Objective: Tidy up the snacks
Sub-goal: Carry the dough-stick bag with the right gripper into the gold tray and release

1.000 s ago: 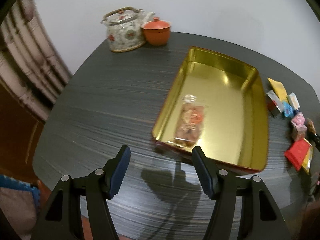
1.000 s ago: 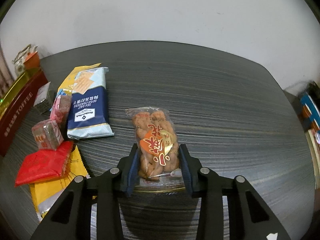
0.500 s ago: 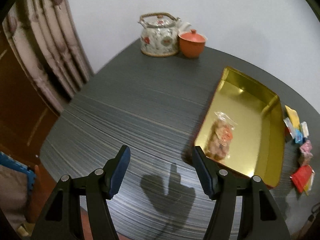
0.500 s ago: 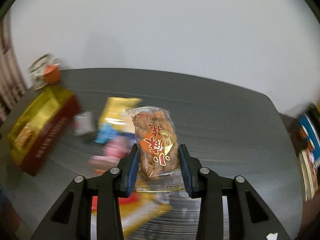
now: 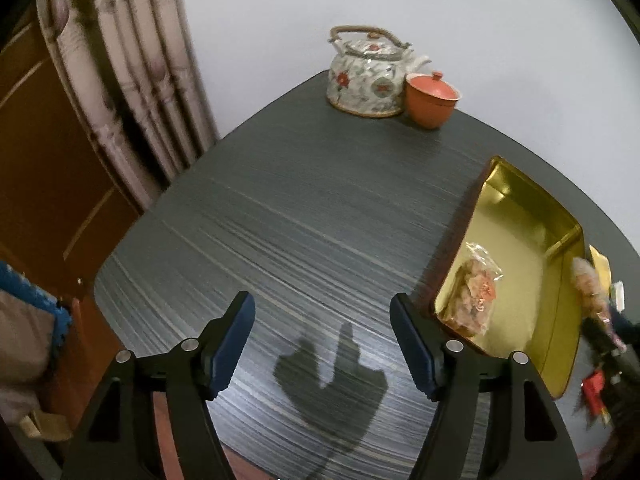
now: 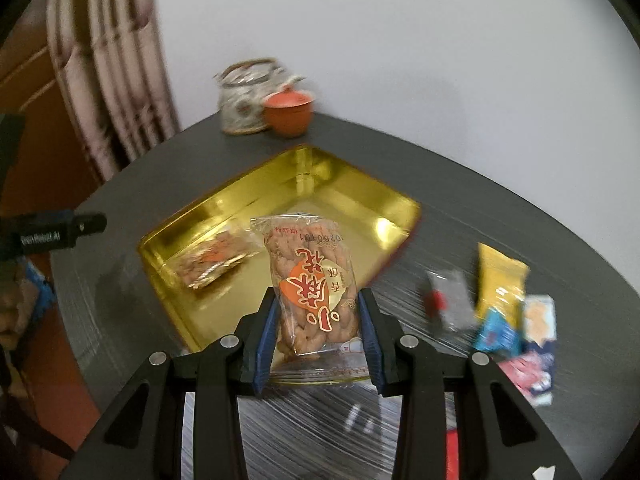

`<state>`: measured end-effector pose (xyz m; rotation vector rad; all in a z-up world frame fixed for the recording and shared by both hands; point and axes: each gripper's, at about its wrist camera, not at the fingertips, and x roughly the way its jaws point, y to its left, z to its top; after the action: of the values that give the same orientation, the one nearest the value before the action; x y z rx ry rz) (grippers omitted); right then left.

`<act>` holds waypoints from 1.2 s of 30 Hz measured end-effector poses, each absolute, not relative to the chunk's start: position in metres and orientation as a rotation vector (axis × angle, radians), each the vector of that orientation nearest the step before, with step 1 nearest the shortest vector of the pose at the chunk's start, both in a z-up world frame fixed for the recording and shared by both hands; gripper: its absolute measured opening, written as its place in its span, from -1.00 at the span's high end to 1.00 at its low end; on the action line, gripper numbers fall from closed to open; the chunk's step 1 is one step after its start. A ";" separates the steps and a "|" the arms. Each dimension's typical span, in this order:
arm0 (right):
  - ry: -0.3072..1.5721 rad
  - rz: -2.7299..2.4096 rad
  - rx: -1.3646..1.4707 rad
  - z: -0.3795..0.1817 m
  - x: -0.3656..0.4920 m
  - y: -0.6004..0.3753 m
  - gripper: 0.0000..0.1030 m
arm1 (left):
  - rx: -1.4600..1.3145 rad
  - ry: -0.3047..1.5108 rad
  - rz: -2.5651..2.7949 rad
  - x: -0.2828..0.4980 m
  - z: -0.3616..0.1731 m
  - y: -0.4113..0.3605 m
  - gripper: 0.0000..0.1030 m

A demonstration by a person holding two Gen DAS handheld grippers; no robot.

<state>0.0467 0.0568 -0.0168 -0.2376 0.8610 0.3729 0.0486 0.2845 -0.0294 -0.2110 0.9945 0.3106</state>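
held snack: clear pack of twisted fried dough (image 6: 314, 292), red-gold label, sitting centre of the right wrist frame, hanging over the tin's near edge
right gripper (image 6: 316, 336): pinching that pack between both blue pads, jaws narrow
gold tin (image 6: 360, 184): open, taking up mid-frame; lower right in the left wrist view (image 5: 560, 272)
done so far: one matching pack (image 6: 212, 262) lying inside the tin, left part; also showing at (image 5: 476, 296)
left to do: held pack not yet released; loose packets waiting on the table at right, e.g. yellow packet (image 6: 498, 284), blue packet (image 6: 496, 330)
left gripper (image 5: 322, 344): jaws opening wide, nothing between them, hovering over bare dark table (image 5: 304, 208)
background: teapot (image 5: 366, 74), orange lidded cup (image 5: 432, 98), upper middle
progress: judging early, most snacks remaining outside
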 end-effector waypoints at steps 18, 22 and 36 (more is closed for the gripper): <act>0.962 0.371 -0.336 -0.055 0.067 0.106 0.31 | -0.229 1.017 0.290 0.049 -0.034 0.282 -0.38; 0.969 0.373 -0.344 -0.059 0.069 0.110 0.31 | -0.223 1.018 0.287 0.049 -0.035 0.281 -0.38; 0.991 0.377 -0.330 -0.067 0.072 0.111 0.29 | -0.198 1.028 0.274 0.051 -0.037 0.278 -0.38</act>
<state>0.0718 0.1110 -0.0670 -0.3305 0.9905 0.3773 0.0509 0.2780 -0.0371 -0.1984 1.0277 0.2738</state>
